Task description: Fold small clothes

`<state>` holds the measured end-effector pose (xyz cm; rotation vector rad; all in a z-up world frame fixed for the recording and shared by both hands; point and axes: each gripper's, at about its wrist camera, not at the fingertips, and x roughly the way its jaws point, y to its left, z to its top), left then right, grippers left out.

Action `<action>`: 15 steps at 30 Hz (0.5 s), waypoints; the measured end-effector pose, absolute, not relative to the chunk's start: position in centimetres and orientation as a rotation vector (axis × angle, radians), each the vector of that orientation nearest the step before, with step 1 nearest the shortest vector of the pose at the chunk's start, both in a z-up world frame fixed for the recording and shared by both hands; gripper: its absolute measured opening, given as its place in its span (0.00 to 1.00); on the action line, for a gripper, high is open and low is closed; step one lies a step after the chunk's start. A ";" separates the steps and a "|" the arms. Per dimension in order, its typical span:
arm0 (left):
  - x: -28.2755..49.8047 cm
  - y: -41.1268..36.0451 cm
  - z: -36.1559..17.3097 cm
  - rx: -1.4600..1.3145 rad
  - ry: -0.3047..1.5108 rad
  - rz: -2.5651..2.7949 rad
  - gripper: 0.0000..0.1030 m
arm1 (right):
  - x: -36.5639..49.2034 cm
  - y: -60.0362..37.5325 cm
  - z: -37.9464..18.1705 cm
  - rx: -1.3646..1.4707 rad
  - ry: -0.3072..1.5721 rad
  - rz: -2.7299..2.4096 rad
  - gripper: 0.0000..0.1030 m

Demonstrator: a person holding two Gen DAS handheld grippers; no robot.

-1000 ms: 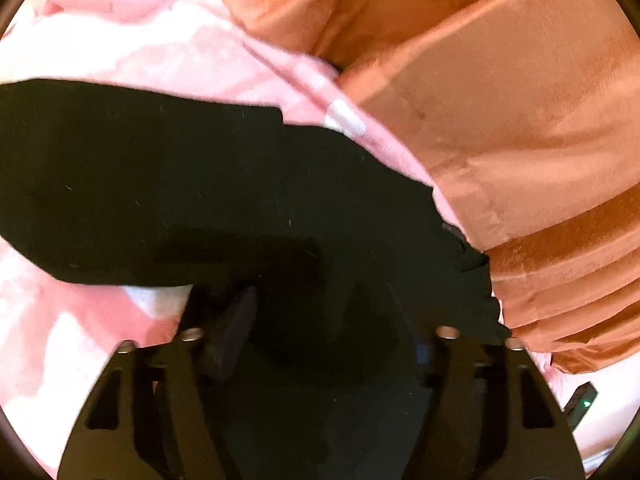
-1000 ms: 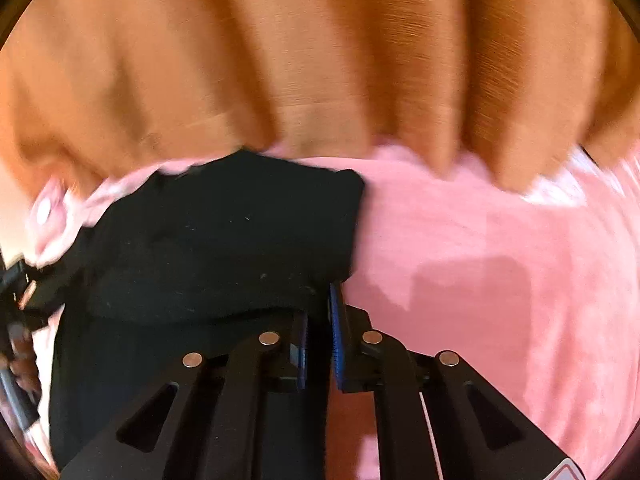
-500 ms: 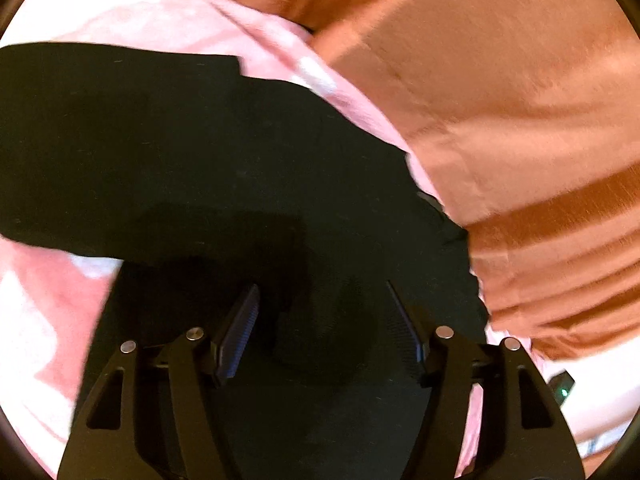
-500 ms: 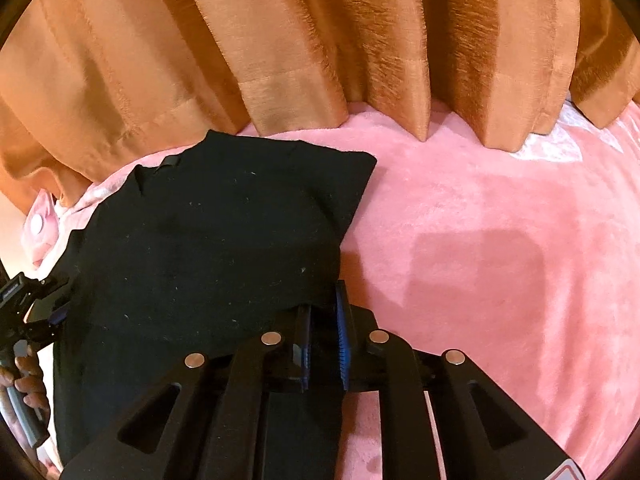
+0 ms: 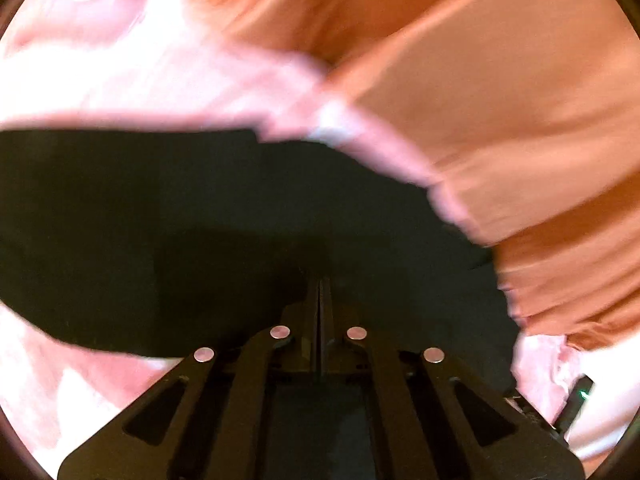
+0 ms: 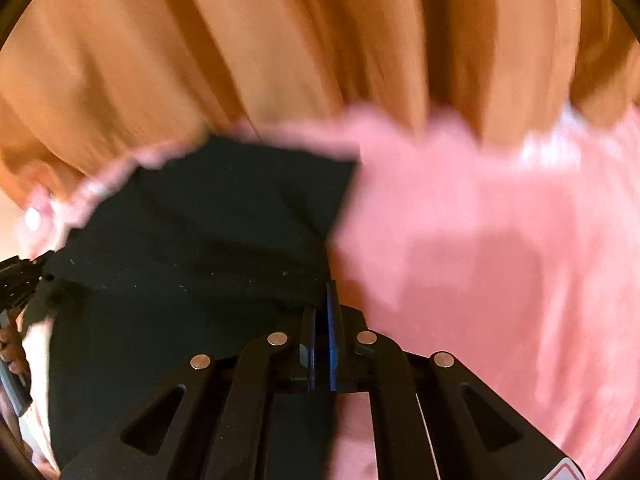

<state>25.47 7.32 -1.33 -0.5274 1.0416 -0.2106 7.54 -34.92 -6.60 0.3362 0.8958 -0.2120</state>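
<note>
Now I count one black garment [image 5: 224, 216], spread flat on a pink plush blanket [image 6: 500, 248]; both views are blurred, so I cannot tell what kind of garment it is. I hold two grippers. My left gripper [image 5: 319, 280] has its jaws pressed together with no gap, the tips sunk into the black cloth near its lower middle; everything there is dark, so I cannot tell for certain that cloth sits between the pads. My right gripper [image 6: 322, 300] is closed on the garment's right edge, where the black fabric meets the pink, and a fold of cloth lies across the left finger [image 6: 308, 332]. One orange curtain [image 6: 280, 40] hangs in pleats behind, its hem touching the blanket's far edge just beyond the garment. At the far left of the right wrist view, part of my left gripper [image 6: 16, 280] and my hand [image 6: 12, 348] show beside the cloth.
</note>
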 end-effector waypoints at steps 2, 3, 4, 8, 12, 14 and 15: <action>25.5 7.8 -1.9 -0.564 1.040 -0.217 0.00 | 7.5 -35.2 -6.0 0.336 0.889 -0.207 0.03; 25.6 7.7 -1.6 -0.558 1.041 -0.219 0.00 | 7.3 -35.2 -5.3 0.340 0.875 -0.208 0.03; 25.6 7.6 -1.3 -0.549 1.034 -0.220 0.00 | 7.1 -35.1 -4.9 0.332 0.864 -0.206 0.03; 25.2 7.5 -1.3 -0.548 1.051 -0.202 0.00 | 7.4 -35.3 -6.0 0.310 0.910 -0.183 0.07; 24.1 7.0 0.5 -0.594 1.032 -0.245 0.43 | 5.2 -35.0 -3.2 0.290 0.892 -0.154 0.15; 23.6 6.5 0.2 -0.614 1.047 -0.225 0.74 | 4.0 -34.6 -1.6 0.294 0.833 -0.152 0.23; 23.4 6.1 -0.5 -0.632 1.069 -0.234 0.74 | 3.8 -34.6 -1.0 0.311 0.800 -0.155 0.33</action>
